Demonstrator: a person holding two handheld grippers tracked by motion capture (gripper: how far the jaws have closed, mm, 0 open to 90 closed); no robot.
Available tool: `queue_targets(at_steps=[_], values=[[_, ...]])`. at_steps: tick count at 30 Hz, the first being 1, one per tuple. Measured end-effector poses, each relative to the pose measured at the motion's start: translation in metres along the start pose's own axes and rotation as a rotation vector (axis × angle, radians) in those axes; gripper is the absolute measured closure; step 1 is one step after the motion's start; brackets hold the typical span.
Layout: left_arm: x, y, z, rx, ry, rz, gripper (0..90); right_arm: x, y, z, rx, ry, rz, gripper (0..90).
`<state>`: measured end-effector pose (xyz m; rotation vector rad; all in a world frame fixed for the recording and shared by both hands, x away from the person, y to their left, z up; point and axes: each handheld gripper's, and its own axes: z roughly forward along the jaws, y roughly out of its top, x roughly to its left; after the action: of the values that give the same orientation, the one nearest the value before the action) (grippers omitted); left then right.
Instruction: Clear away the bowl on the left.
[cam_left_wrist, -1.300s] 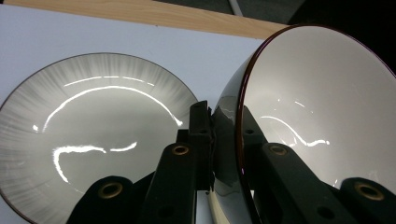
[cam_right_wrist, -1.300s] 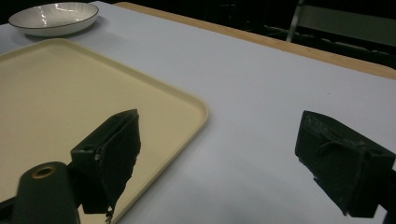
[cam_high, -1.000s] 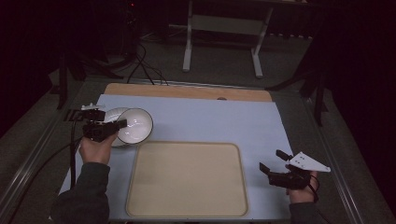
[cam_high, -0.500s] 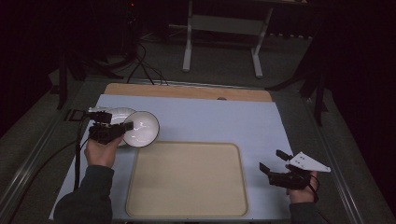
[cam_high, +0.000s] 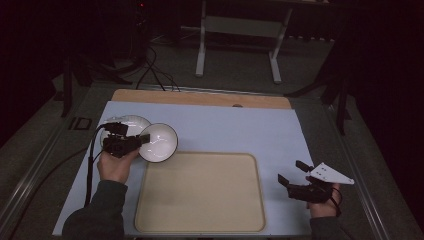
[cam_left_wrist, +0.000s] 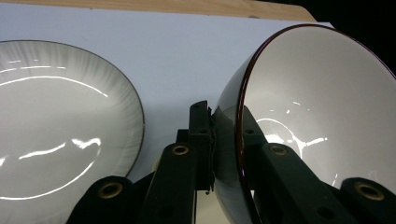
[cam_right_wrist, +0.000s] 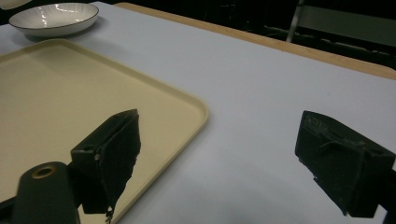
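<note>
**Bowl lifted, tray not yet reached**

The left gripper (cam_high: 142, 140) pinches the rim of a white bowl (cam_high: 159, 142), one jaw inside and one outside, holding it tilted just beyond the far left corner of the cream tray (cam_high: 200, 225). A ribbed white plate (cam_high: 131, 123) sits on the table behind it. The tray is bare, so placing the bowl there probably remains. The right gripper (cam_high: 292, 179) rests with jaws apart, holding nothing.

Dim room, black beyond my table (cam_high: 235, 125), which is lit from above. Bright streaks of glare cross the bowl (cam_left_wrist: 322, 107) and plate (cam_left_wrist: 56, 135). My near jaws look soft, perhaps out of focus. The high view is grainy.
</note>
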<state>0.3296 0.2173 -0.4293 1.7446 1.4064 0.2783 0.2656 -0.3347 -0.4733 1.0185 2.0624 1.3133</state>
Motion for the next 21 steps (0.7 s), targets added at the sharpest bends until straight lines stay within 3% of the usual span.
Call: queue_targets(at_steps=[21], values=[[-0.019, -0.005, 0.009, 0.033, -0.036, 0.034, 82.2, 0.000, 0.000, 0.000, 0.000, 0.001, 0.000, 13.9]])
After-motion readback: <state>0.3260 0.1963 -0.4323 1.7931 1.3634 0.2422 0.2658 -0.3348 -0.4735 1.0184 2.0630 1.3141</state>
